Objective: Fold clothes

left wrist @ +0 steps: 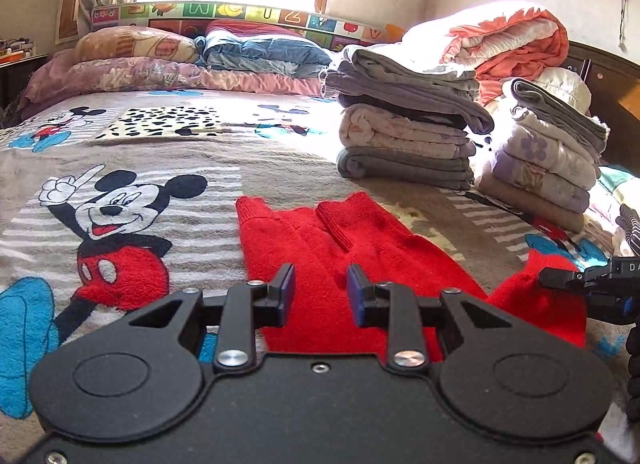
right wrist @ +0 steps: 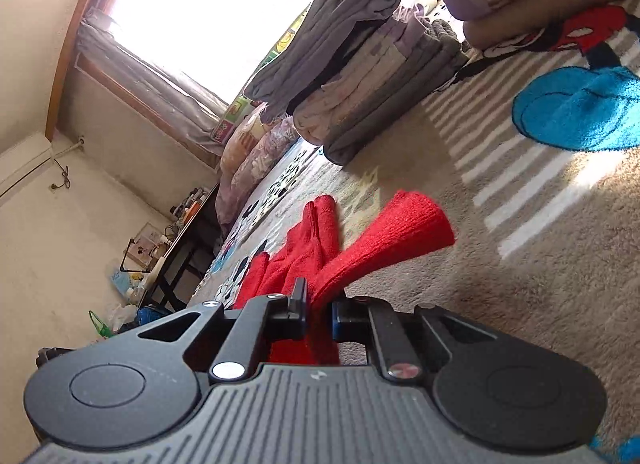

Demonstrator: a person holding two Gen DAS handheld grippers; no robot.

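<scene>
Red knit garment (left wrist: pixel 320 256) flat on cartoon-print bedspread (left wrist: pixel 160 152). Right gripper (right wrist: pixel 318 306) clenched on its sleeve (right wrist: pixel 384 236), lifted at 3 o'clock. Left gripper (left wrist: pixel 320 290) released above garment. Folded piles (left wrist: pixel 404 132) at 1 o'clock.

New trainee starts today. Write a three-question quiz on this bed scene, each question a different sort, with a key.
1. True or false: the left gripper is clamped on the red knit garment.
2. Which gripper holds a lifted part of that garment? A) left B) right C) neither
3. Fill in: the folded stacks sit on the ____ blanket.

Key:
1. False; its jaws stand open above the garment.
2. B; its jaws pinch the red knit.
3. Cartoon-mouse.
</scene>
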